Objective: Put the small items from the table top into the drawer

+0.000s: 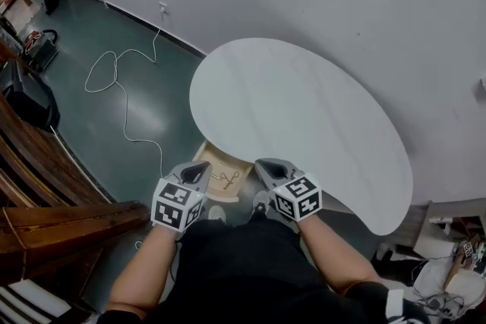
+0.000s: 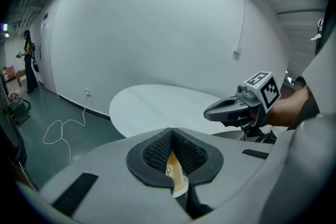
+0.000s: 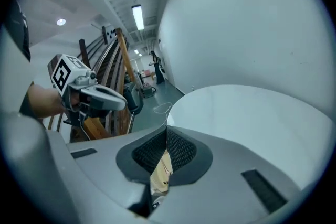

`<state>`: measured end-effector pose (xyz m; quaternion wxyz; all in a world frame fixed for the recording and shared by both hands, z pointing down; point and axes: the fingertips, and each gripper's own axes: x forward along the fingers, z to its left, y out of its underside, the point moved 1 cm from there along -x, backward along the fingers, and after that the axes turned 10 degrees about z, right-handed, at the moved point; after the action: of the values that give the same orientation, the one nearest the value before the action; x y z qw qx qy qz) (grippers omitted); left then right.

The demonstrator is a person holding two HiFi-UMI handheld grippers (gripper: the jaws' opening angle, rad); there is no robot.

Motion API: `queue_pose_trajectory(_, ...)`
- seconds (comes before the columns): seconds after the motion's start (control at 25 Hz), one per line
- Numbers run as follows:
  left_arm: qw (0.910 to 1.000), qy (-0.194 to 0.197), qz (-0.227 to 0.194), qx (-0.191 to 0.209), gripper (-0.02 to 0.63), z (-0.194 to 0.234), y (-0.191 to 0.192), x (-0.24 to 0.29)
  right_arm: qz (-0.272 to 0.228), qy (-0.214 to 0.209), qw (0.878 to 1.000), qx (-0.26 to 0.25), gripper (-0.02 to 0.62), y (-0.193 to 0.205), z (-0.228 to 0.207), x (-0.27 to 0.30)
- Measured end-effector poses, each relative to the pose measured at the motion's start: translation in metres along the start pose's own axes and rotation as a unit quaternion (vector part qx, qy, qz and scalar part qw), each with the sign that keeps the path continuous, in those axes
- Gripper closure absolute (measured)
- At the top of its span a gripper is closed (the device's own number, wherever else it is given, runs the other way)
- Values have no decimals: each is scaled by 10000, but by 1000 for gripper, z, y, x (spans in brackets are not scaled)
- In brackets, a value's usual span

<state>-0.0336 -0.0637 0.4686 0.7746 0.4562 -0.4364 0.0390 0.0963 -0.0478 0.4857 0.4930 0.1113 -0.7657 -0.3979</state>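
We're holding the left gripper (image 1: 199, 168) and right gripper (image 1: 265, 166) side by side, both sets of jaws pressed together, pinching nothing. The open drawer (image 1: 216, 192) is sitting just below and between the jaw tips, with small metal items (image 1: 228, 178) lying inside.

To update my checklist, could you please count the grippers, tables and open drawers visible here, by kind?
Grippers: 2, the left gripper and the right gripper, both shut and empty
Table: 1
Open drawer: 1
Total: 4
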Motion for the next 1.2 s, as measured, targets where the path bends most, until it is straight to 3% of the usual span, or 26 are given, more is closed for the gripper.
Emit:
queue_pose_trajectory(0.32, 9994, -18, -231, 256, 592, -5, -25, -8, -674, 385, 9965, 324, 588, -20, -18, -47)
queue_pose_trajectory(0.56, 9985, -31, -364, 395, 592, -10, -32, -14, -710, 544, 9954, 342, 588, -14, -19, -57)
queue_pose_trajectory(1.2, 9981, -69, -451, 413, 592, -11, -36, -13, -657, 456, 9965, 240, 588, -14, -17, -51)
